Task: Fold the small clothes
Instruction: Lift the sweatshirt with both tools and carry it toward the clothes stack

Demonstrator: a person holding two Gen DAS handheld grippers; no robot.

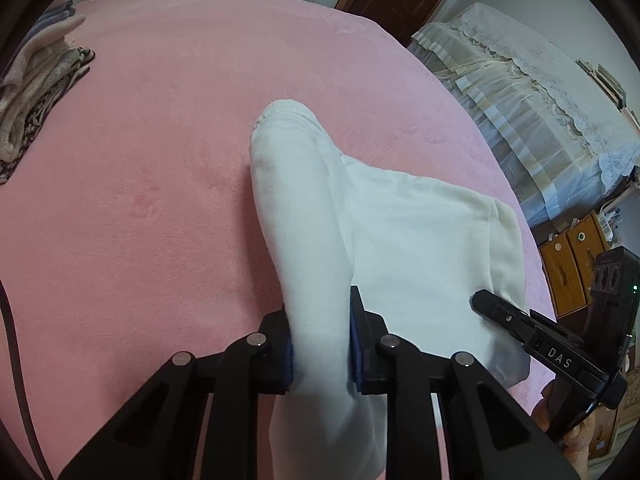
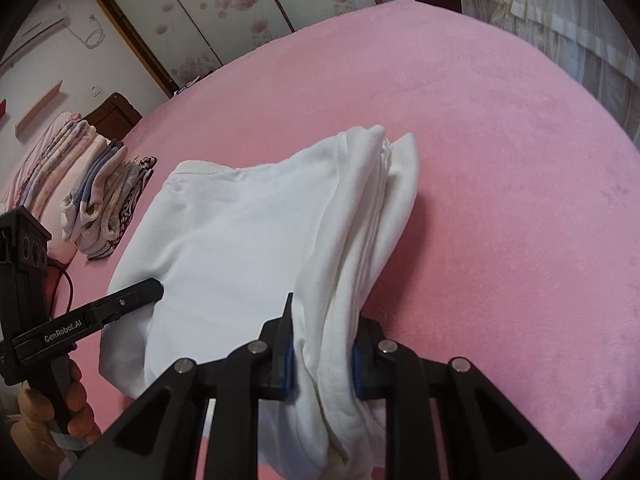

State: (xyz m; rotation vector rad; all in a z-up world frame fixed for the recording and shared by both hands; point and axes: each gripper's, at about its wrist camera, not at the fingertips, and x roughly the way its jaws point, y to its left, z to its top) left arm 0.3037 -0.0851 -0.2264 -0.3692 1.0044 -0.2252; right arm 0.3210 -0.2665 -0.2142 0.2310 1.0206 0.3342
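Our left gripper (image 1: 320, 340) is clenched on one bunched edge of the white garment (image 1: 420, 232), and our right gripper (image 2: 322, 354) is clenched on its other edge. The garment hangs between them, its far part lying on the pink blanket (image 1: 160, 160). Folded clothes (image 2: 104, 200) lie well apart.

Bedroom: pink bed (image 2: 500, 160), wardrobe doors (image 2: 224, 12)
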